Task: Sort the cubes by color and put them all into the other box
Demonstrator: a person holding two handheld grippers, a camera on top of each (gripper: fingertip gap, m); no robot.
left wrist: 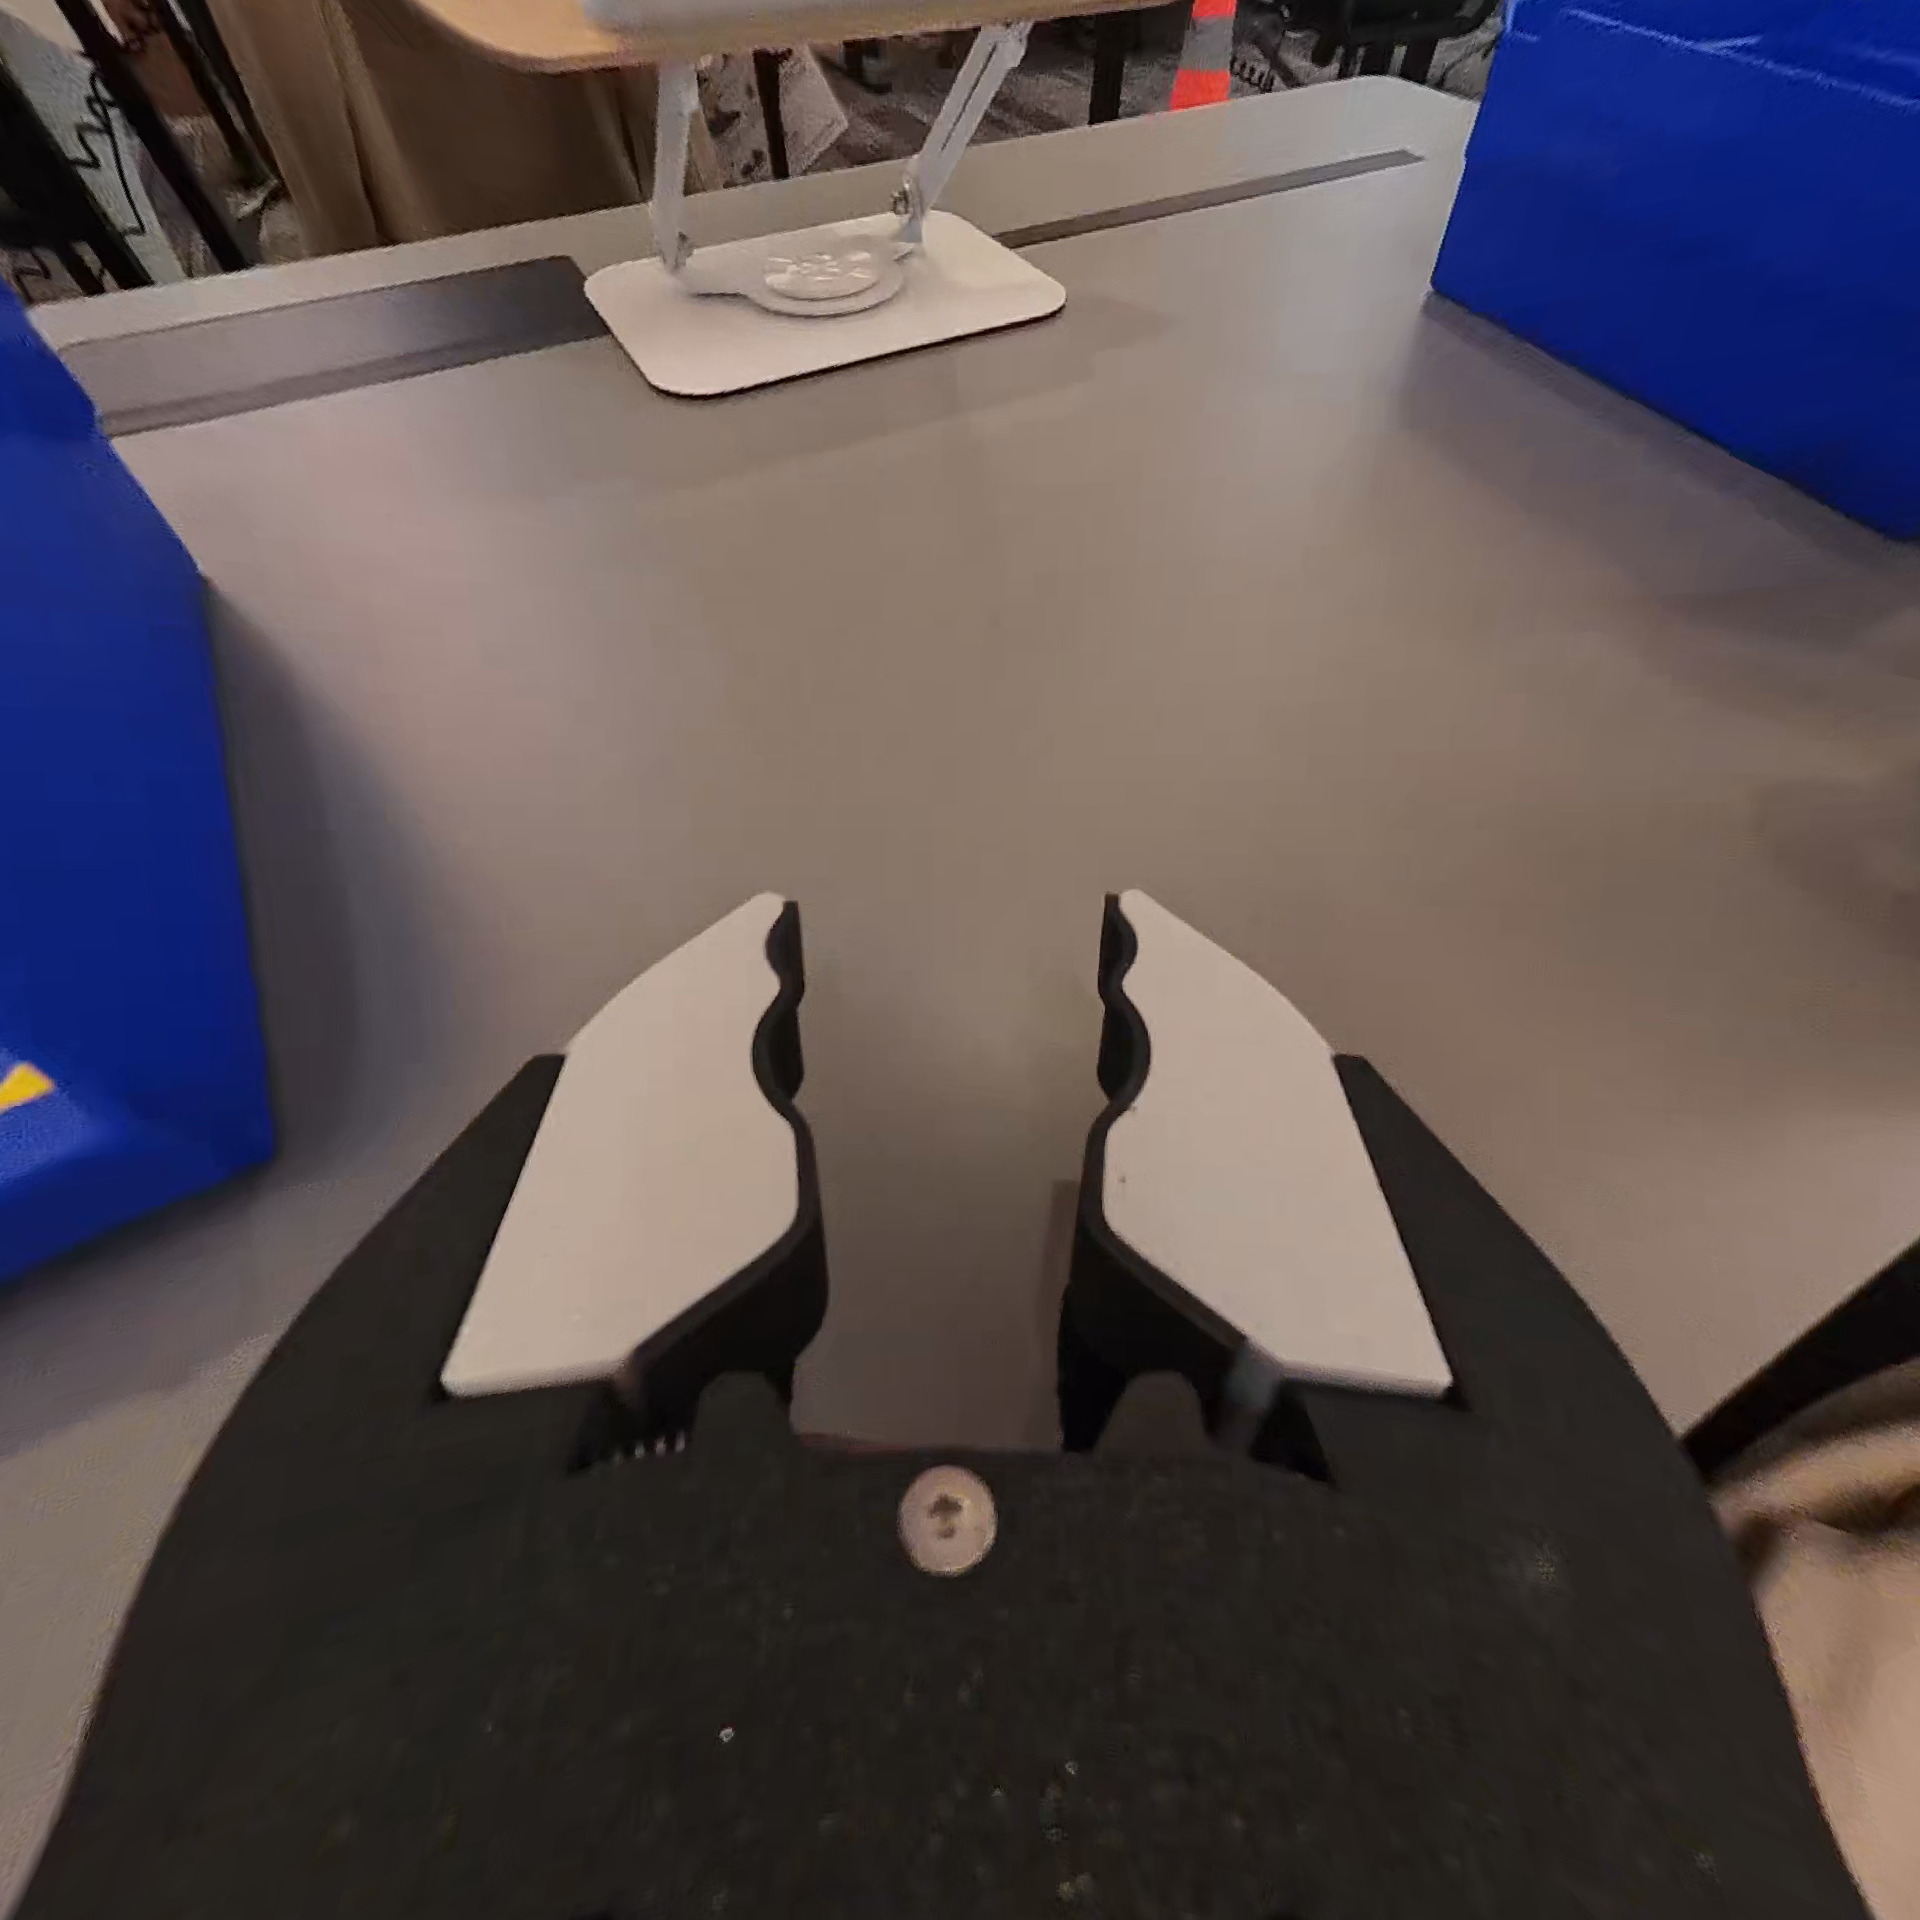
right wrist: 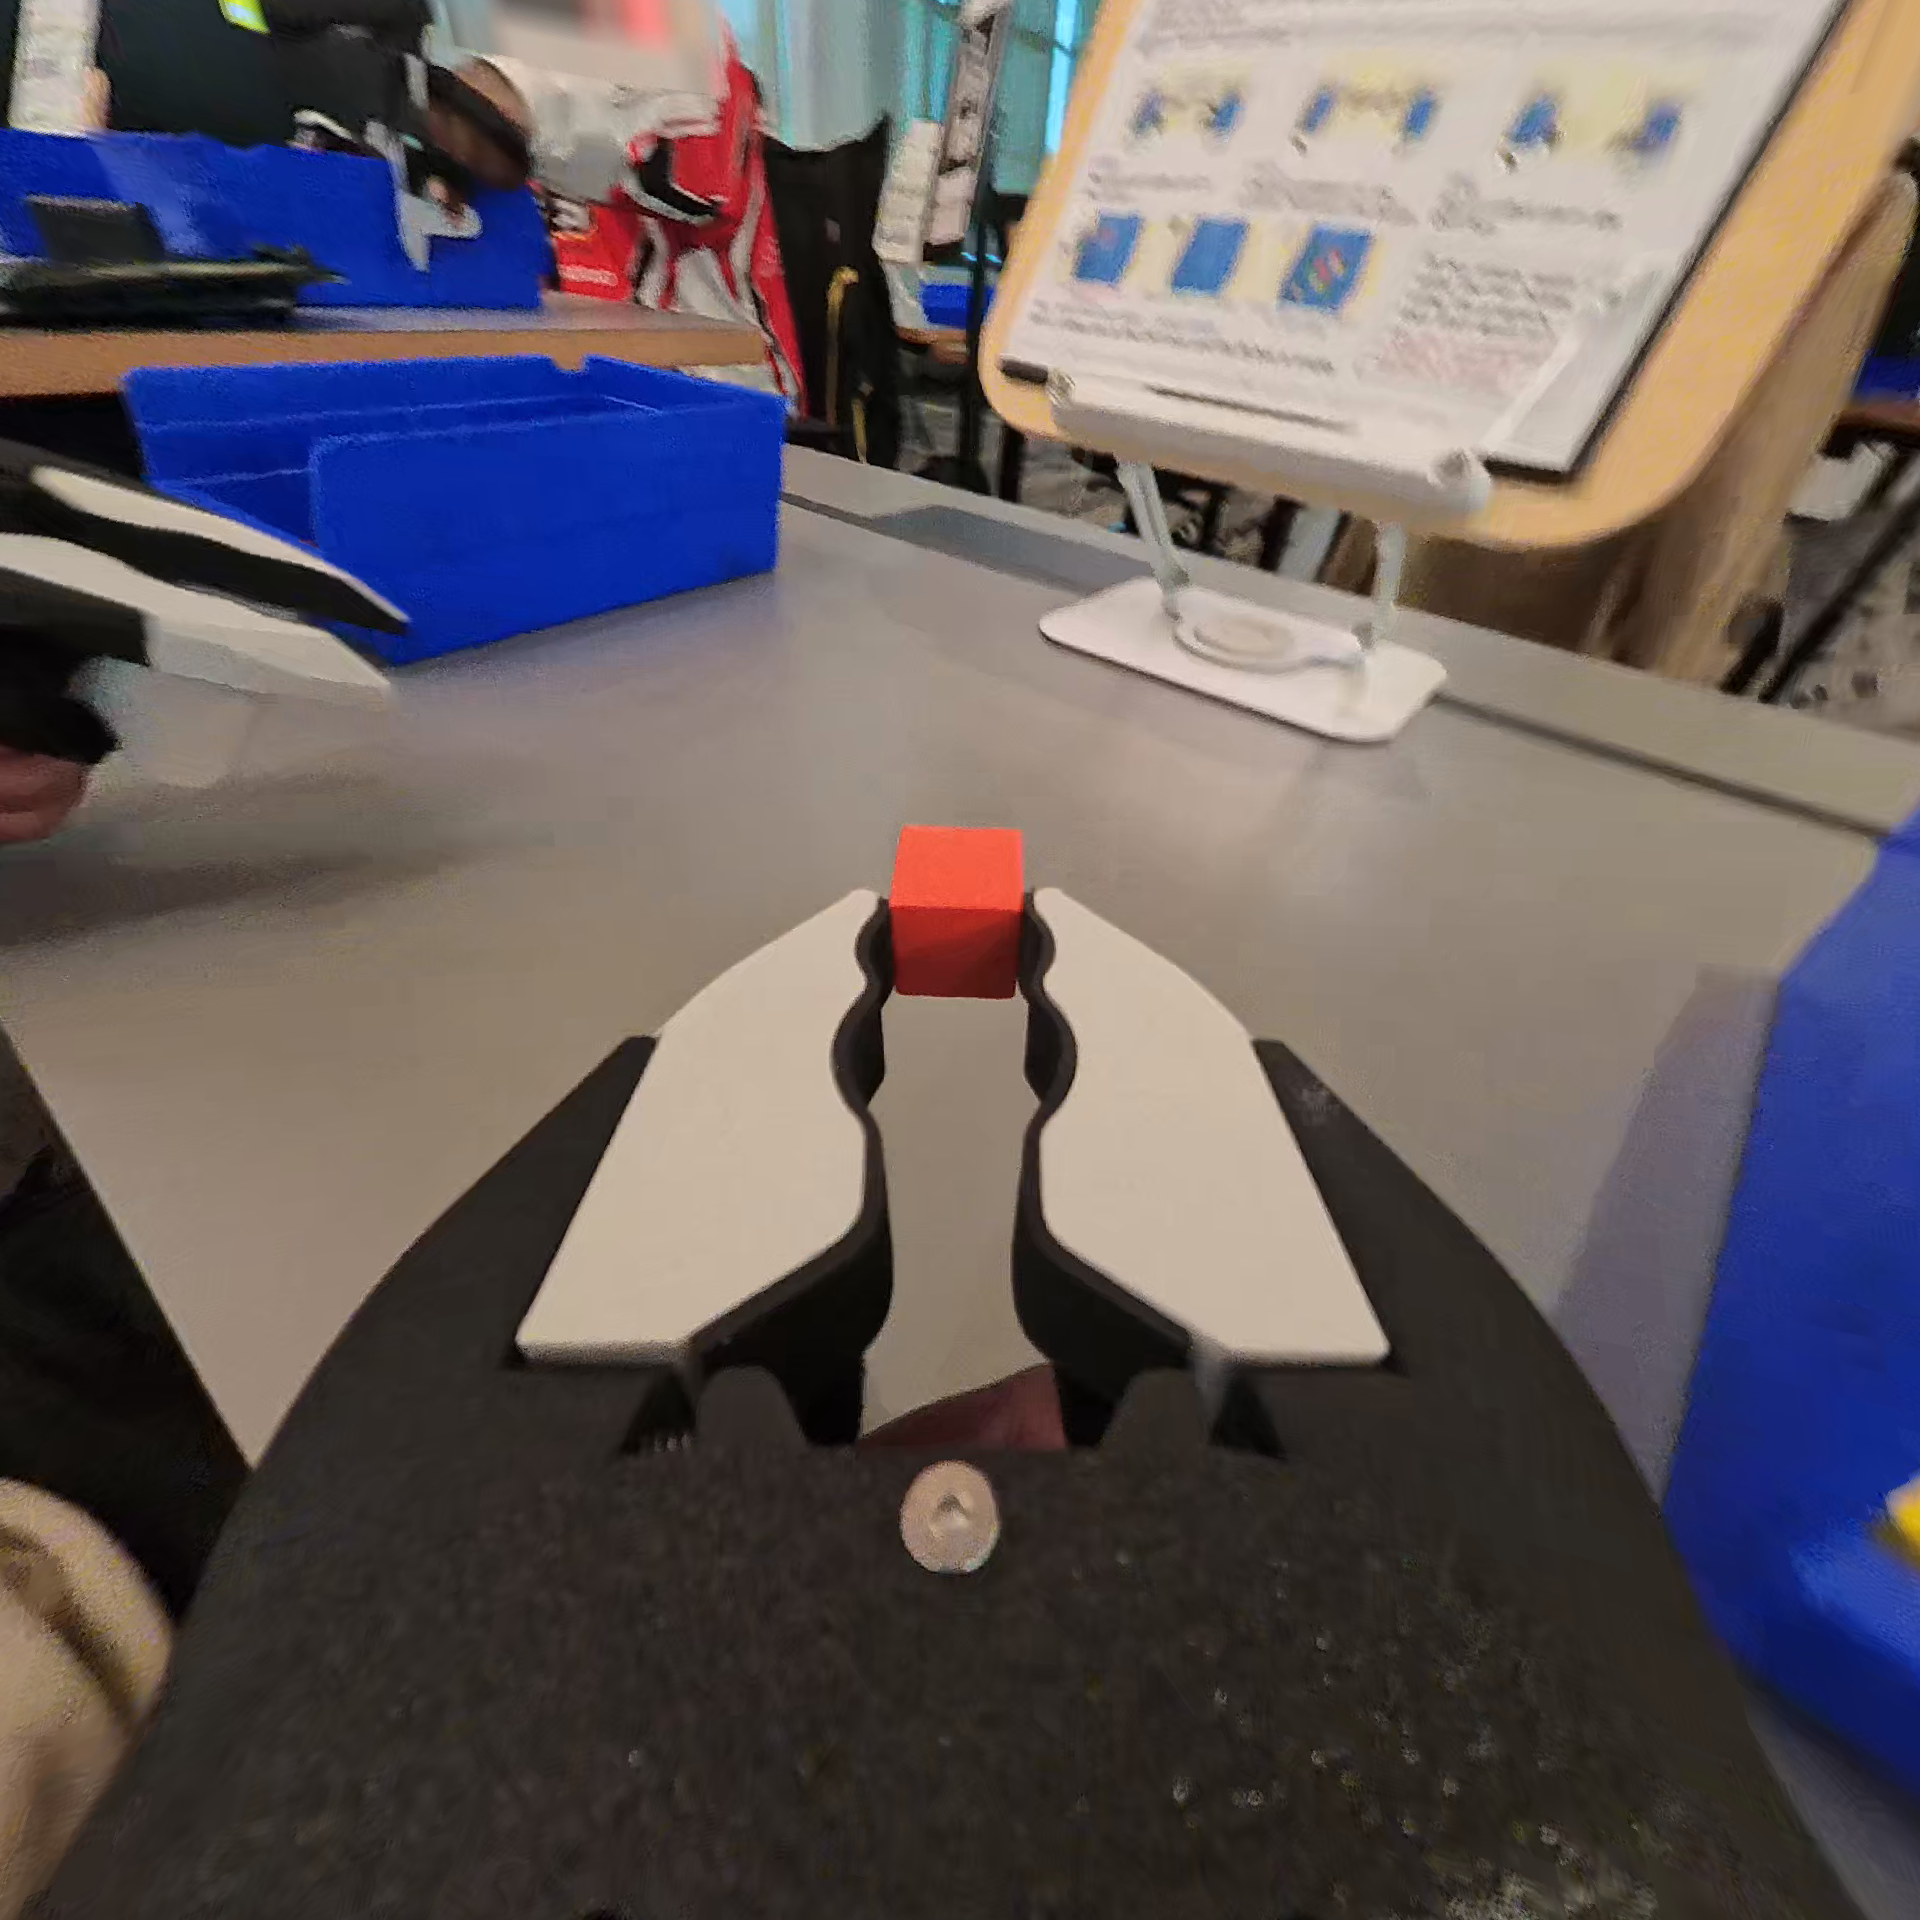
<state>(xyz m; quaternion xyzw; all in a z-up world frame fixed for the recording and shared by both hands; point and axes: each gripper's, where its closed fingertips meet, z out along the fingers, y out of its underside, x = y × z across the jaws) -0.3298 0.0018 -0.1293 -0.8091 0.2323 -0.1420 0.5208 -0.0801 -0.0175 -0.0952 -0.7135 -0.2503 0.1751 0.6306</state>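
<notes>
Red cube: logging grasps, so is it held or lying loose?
Held. The right gripper is shut on the red cube, both fingertips pressing its sides, above the grey table.

Lighting: even, diffuse indoor light from overhead; moderately bright. The grey table [left wrist: 935, 644] carries a soft sheen with broad pale reflections, no hard glare. Shadows: faint and soft-edged beside the blue box [left wrist: 114, 831] at left.

Sharpness: the red cube [right wrist: 956, 914] is fairly crisp; the printed sheet on the white stand [right wrist: 1340, 239] at far right is smeared (illegible). Motion blur softens the left gripper [right wrist: 384, 644] and the background.

Distortion: wide-angle stretching toward every edge; near blue box [right wrist: 1808, 1351] at right bulges and blurs.
</notes>
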